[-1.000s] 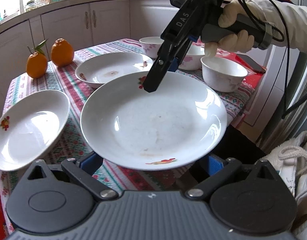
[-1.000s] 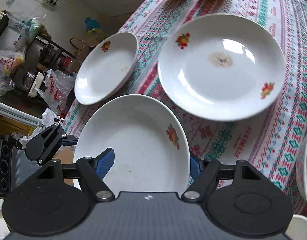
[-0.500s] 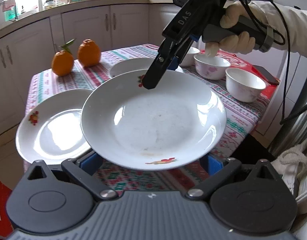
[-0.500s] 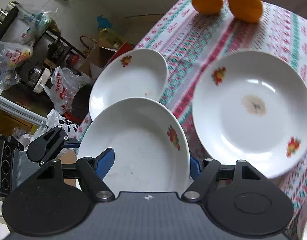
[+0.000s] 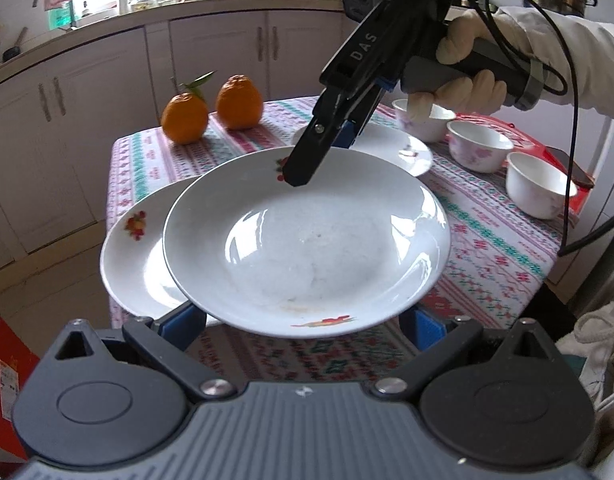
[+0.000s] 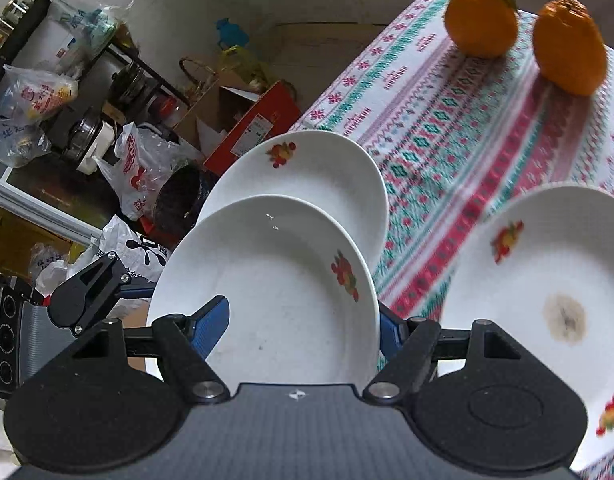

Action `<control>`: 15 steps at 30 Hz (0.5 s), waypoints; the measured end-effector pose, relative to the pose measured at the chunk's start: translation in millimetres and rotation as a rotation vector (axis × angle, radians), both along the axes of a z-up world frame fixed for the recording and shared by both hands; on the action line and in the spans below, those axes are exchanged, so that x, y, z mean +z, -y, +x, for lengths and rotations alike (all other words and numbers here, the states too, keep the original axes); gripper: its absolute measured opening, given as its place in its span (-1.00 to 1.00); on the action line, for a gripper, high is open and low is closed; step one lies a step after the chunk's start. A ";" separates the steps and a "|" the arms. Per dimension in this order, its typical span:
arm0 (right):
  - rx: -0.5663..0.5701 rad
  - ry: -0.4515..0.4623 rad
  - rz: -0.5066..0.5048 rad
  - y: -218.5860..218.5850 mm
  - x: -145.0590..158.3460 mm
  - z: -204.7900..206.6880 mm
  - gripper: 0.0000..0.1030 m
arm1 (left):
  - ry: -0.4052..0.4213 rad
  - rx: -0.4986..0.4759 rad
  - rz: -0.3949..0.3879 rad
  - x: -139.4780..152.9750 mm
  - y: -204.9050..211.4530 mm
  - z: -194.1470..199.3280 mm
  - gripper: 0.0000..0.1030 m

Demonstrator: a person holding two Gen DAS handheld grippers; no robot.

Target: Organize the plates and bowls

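Between the tongs: a white held plate (image 5: 307, 240), lifted above the surface (image 5: 499, 248).
Right tongs (image 5: 303, 172): part open, pinching the plate's far rim.
Left tongs (image 5: 303, 320): blue pads at the near rim; grip unclear.
Below: second plate (image 6: 307, 172), partly overlapped.
Left view only: three bowls (image 5: 479, 146).
Right view only: stained plate (image 6: 555, 280).

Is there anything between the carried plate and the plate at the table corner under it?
Nothing visible. The carried plate, gripped at both rims by the left gripper and right gripper, hangs partly over the corner plate, whose visible inside is bare.
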State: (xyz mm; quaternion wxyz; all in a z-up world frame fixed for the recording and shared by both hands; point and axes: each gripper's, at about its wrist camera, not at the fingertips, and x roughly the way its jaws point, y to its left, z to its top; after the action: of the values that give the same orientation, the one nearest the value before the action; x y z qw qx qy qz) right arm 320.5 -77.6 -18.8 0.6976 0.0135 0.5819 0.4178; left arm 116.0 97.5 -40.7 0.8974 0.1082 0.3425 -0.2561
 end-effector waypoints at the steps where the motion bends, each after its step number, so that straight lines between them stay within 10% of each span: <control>1: 0.005 -0.001 -0.001 -3.4 -0.4 2.3 0.55 | -0.001 0.005 0.001 -0.8 -2.4 1.7 0.97; 15: 0.049 0.006 -0.010 -40.4 -5.2 28.1 0.55 | -0.007 0.056 -0.007 -3.1 -26.1 19.2 0.97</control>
State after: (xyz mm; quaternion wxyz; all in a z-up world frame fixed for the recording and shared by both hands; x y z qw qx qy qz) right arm 348.6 -37.2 -23.9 0.6889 -0.0055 0.5822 0.4319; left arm 135.2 123.5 -43.8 0.9035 0.0944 0.3476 -0.2323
